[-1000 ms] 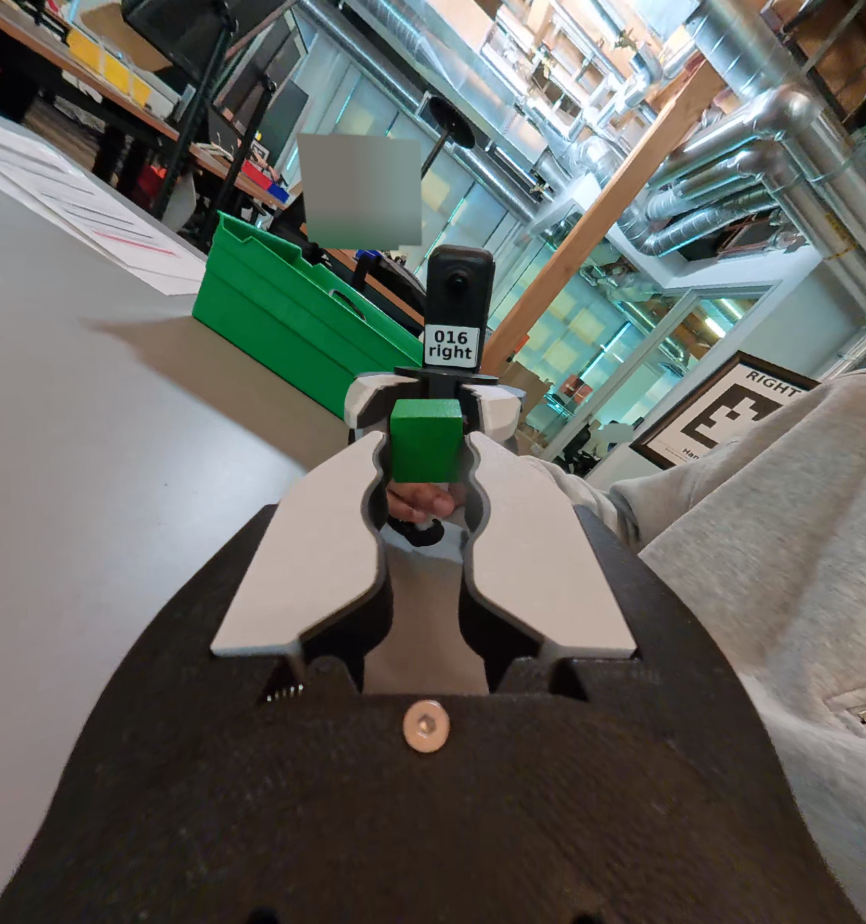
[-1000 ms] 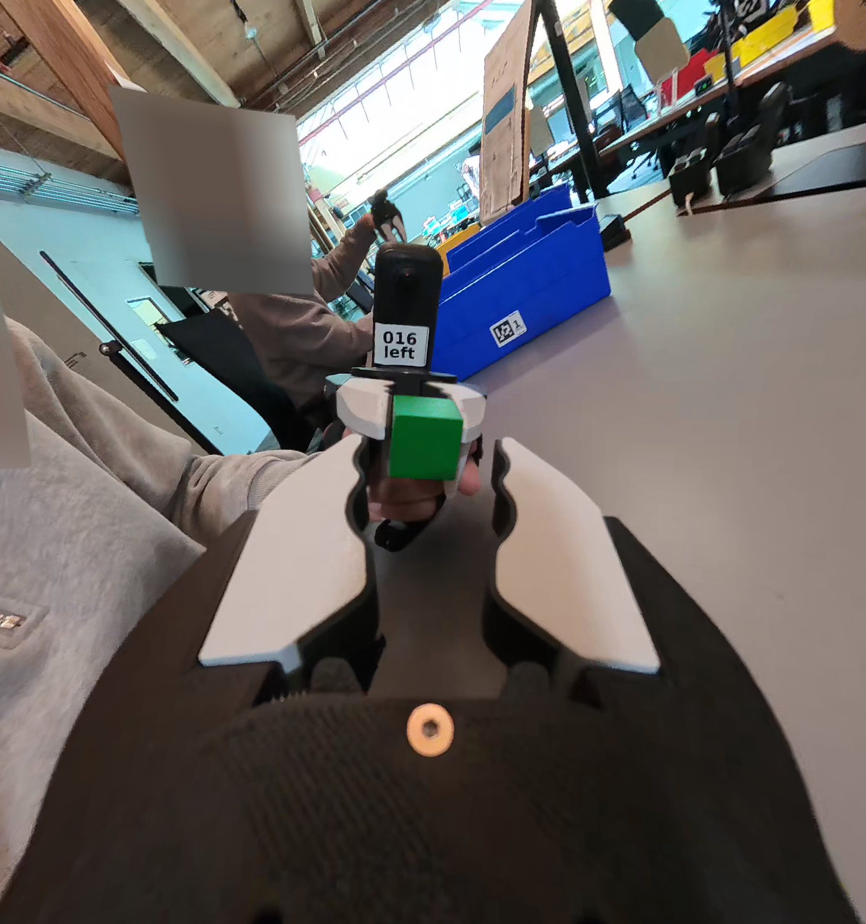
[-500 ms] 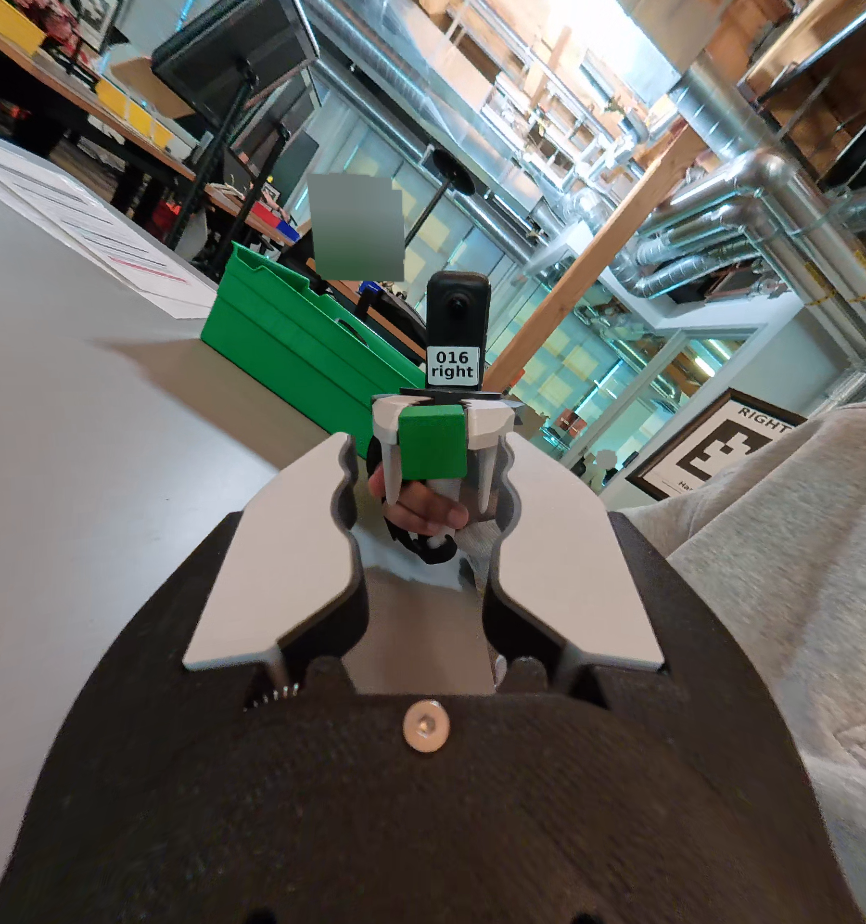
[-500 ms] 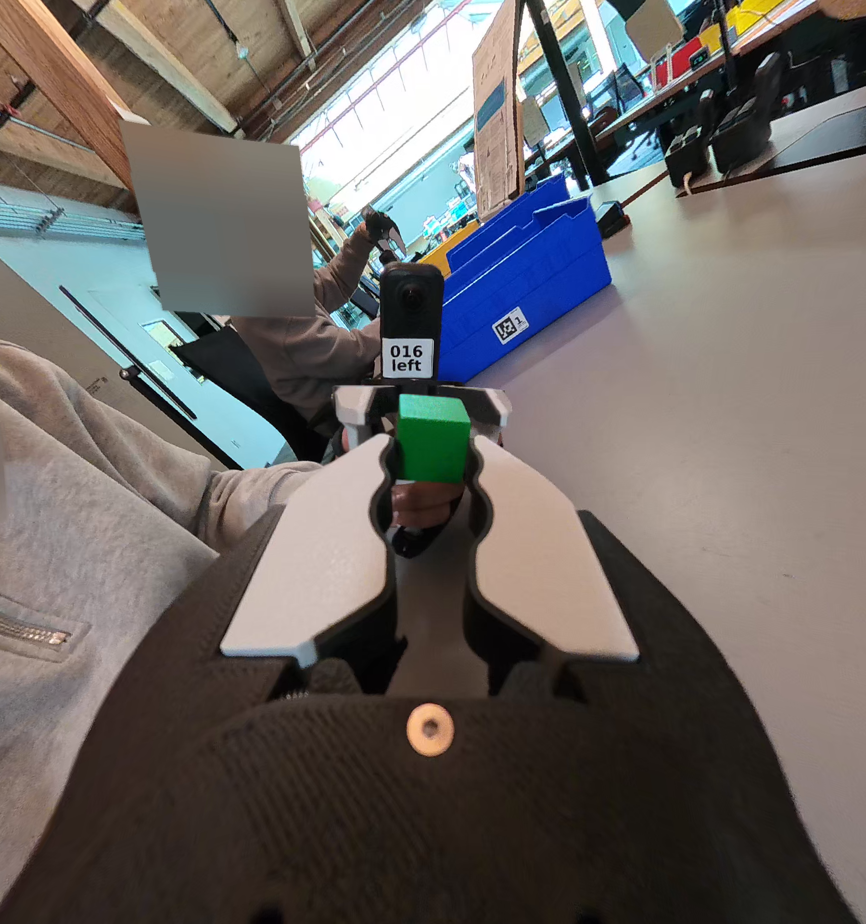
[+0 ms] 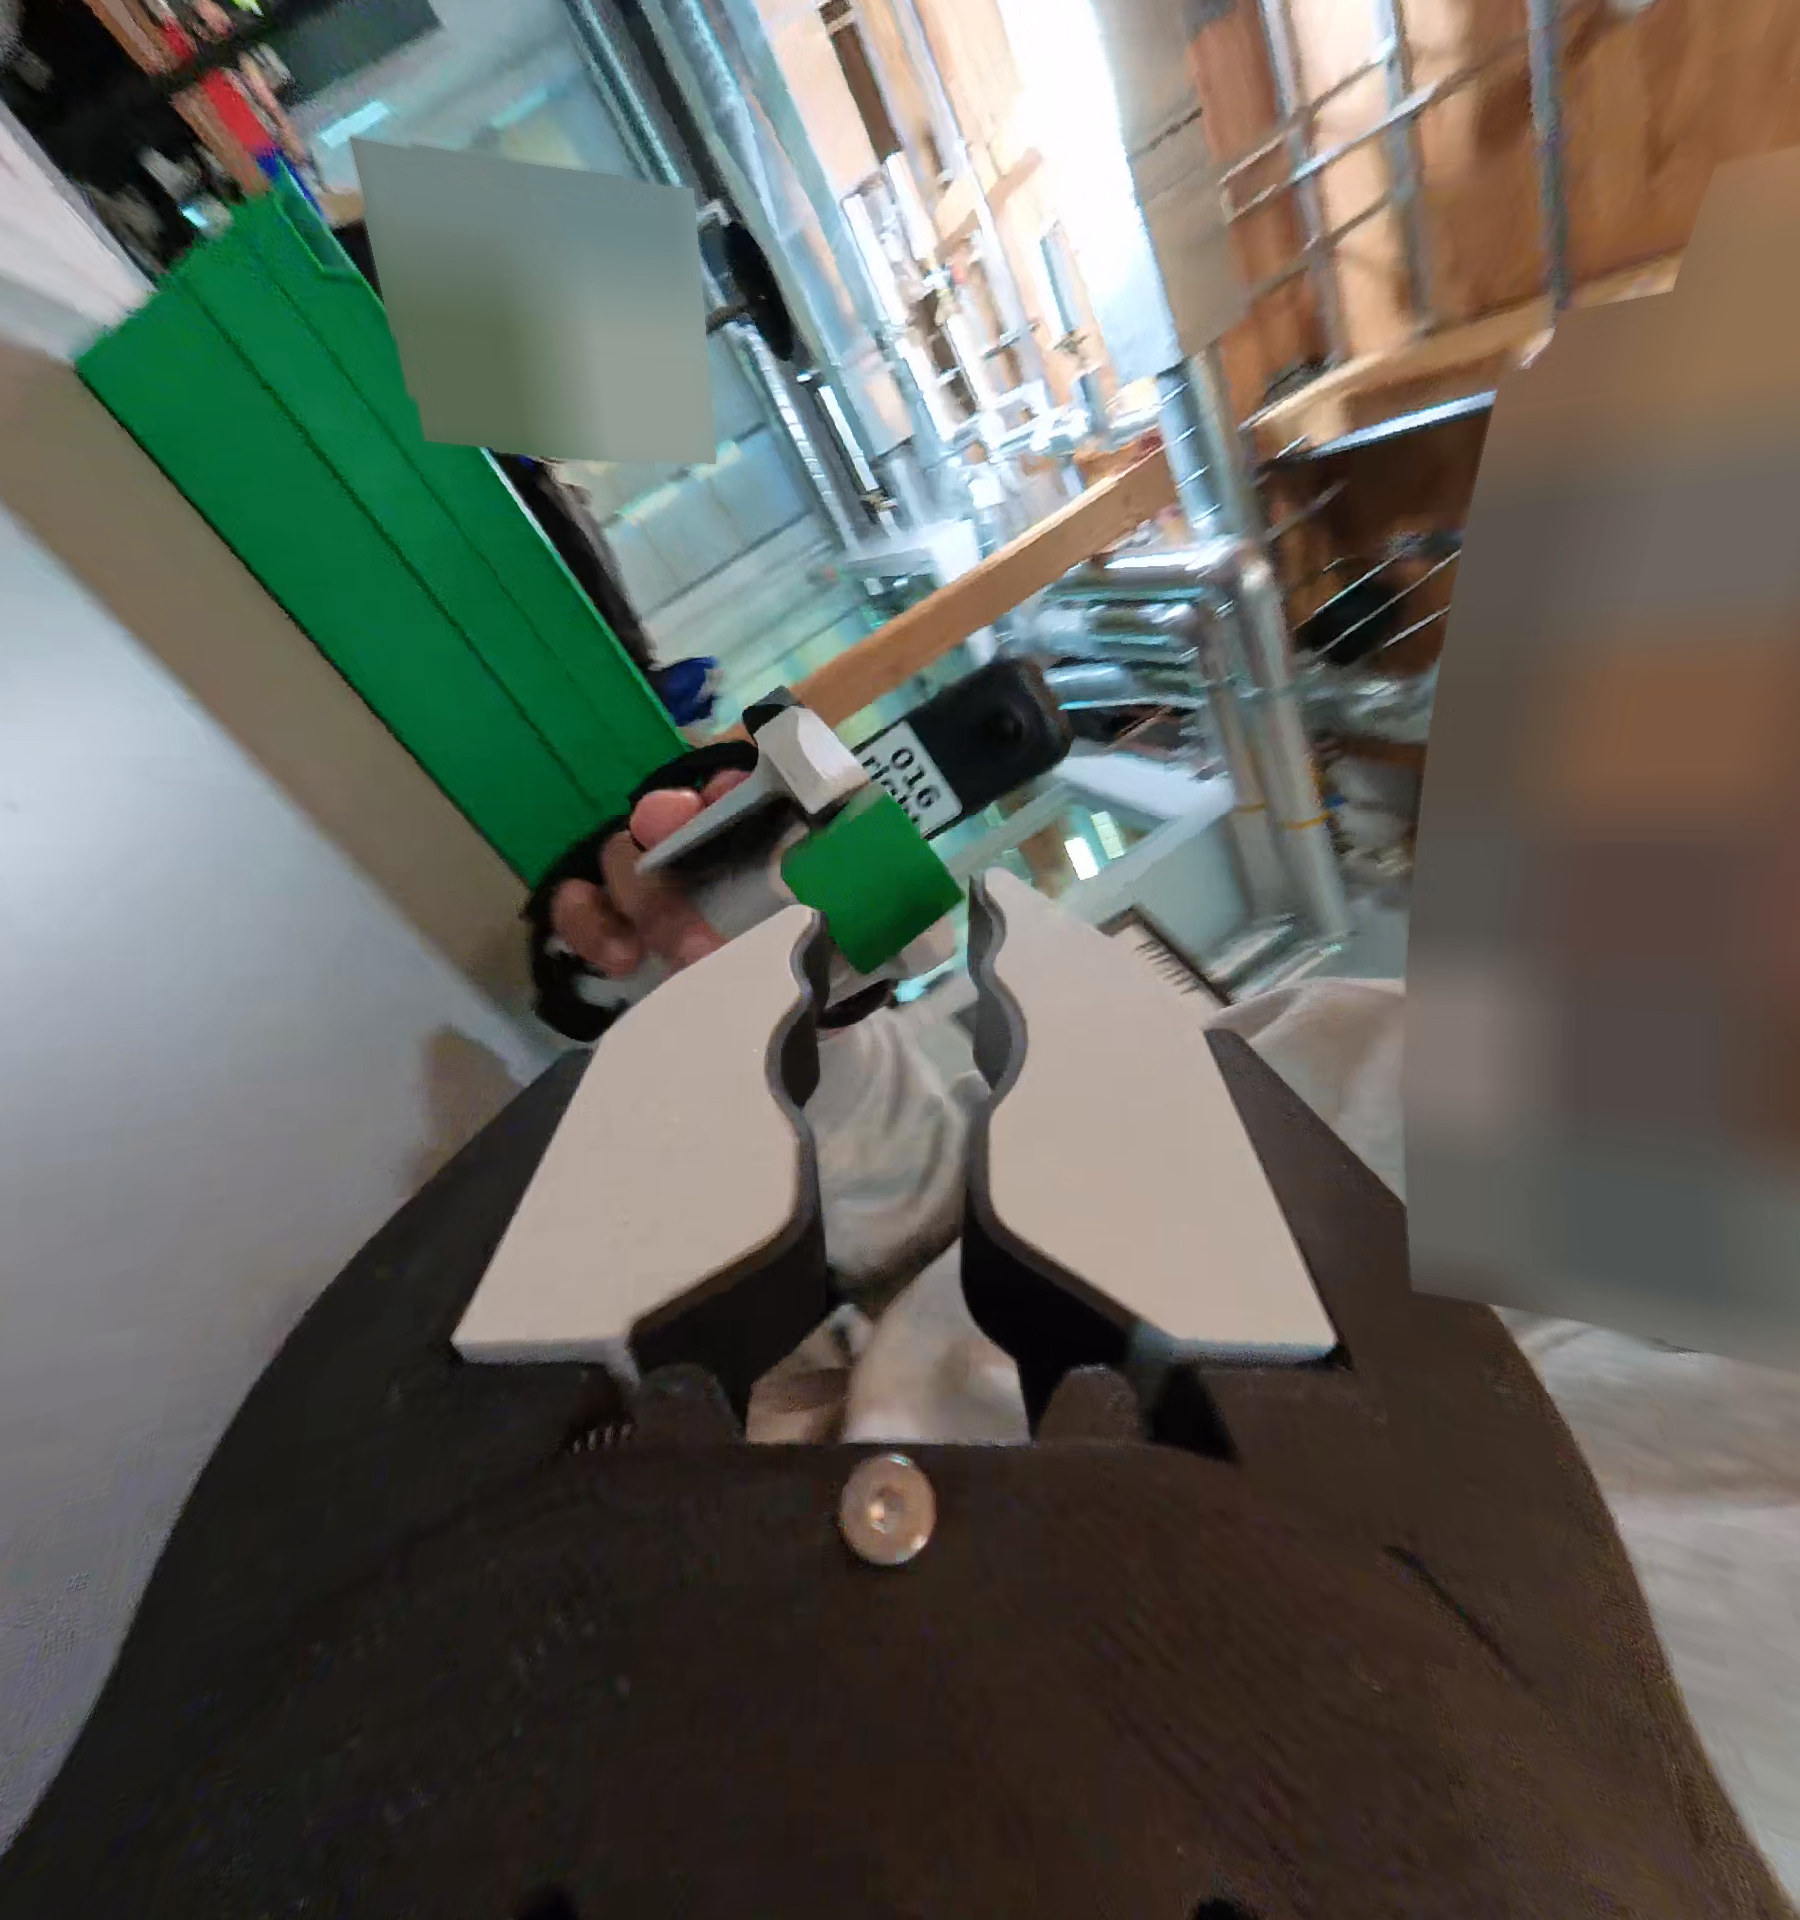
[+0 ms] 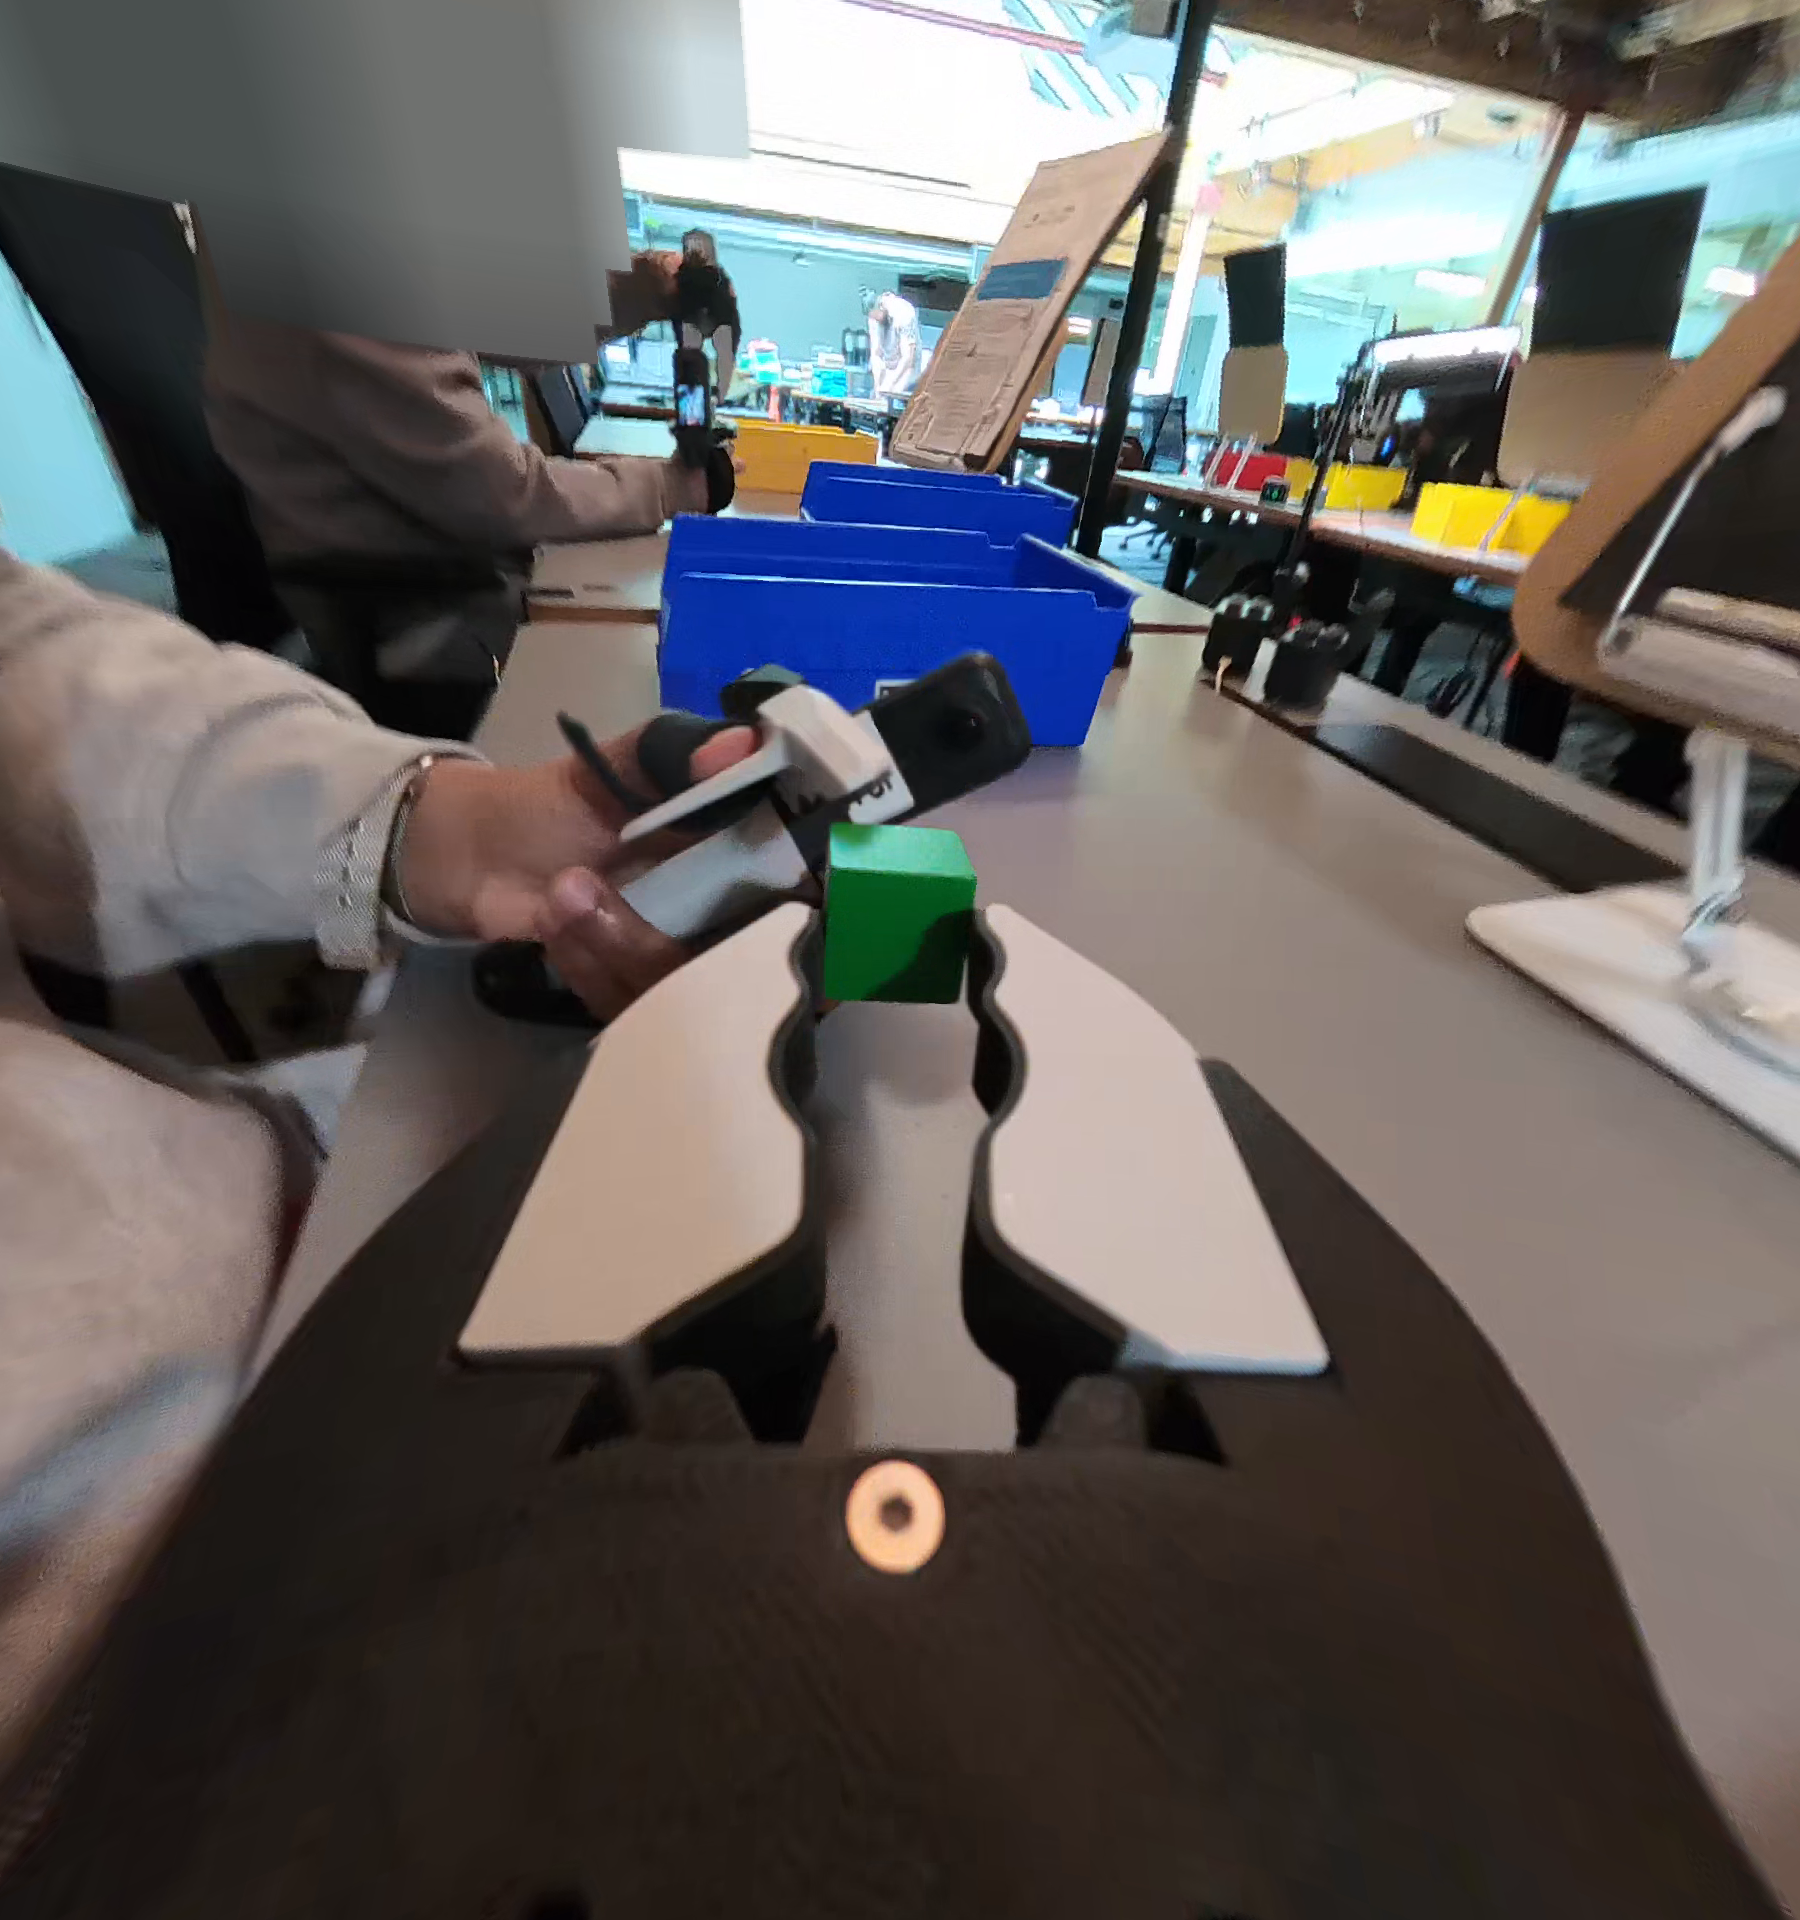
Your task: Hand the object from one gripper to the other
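The right gripper's (image 6: 894, 961) fingers (image 6: 1104, 1122) clamp a plain green cube (image 6: 896, 914) at their tips, above the tabletop (image 6: 1291, 935). The left gripper's (image 5: 896, 925) fingers (image 5: 667, 1122) stand apart, empty, the cube (image 5: 868, 900) just beyond them.

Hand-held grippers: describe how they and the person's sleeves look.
Each hand-held gripper, left and right, has two flat light-grey fingers with wavy black inner edges on a broad textured black body with a silver bolt. Seen from the opposite view, each carries a black camera with a white label. The sleeves are light grey.
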`<state>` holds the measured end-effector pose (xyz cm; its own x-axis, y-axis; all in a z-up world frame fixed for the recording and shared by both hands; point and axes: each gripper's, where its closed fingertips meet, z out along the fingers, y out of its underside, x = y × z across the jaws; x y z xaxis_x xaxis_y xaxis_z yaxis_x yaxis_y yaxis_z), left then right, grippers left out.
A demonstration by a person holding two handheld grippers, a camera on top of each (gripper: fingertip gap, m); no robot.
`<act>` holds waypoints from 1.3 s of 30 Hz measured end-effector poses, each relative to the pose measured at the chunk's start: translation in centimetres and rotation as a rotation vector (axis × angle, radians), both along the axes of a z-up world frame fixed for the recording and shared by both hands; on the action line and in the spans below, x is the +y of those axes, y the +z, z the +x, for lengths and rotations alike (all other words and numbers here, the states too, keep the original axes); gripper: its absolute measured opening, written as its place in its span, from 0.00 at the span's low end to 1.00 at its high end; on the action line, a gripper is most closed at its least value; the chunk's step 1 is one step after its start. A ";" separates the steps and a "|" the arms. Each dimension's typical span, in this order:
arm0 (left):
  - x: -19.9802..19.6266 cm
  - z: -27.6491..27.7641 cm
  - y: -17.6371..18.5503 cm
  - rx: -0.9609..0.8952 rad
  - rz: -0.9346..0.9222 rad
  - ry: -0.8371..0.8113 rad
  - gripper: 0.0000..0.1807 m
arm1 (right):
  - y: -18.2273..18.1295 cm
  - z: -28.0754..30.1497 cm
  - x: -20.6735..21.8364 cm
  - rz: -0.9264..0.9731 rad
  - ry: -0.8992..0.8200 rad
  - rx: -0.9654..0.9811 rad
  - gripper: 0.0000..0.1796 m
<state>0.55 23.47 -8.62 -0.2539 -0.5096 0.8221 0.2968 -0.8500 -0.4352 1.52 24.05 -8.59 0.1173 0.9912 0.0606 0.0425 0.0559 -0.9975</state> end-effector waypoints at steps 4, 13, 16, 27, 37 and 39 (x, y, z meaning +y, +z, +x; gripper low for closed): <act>-0.2 0.4 -0.8 -0.012 -0.106 -0.081 0.22 | -0.6 -0.3 -0.7 0.151 0.021 -0.053 0.15; -1.0 1.2 -1.4 0.044 -0.093 -0.130 0.18 | -0.8 -0.4 -1.5 0.219 0.057 -0.068 0.15; -1.3 1.7 -1.6 0.047 -0.104 -0.157 0.25 | -0.7 -0.5 -1.7 0.229 0.061 -0.067 0.15; -1.3 1.6 -1.1 0.059 -0.045 -0.122 0.16 | -1.1 -0.5 -1.1 0.218 0.033 -0.090 0.16; 0.2 0.7 -0.5 0.251 0.303 0.188 0.15 | 1.0 0.3 0.5 -0.113 0.009 0.092 0.34; 0.3 0.7 -0.3 0.287 0.379 0.240 0.15 | 1.2 0.4 0.3 -0.158 0.028 0.117 0.32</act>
<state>1.23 23.82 -8.93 0.1146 -0.8005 0.5883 0.2878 -0.5400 -0.7909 1.88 24.35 -7.36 0.0863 0.9904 -0.1081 -0.0732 -0.1019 -0.9921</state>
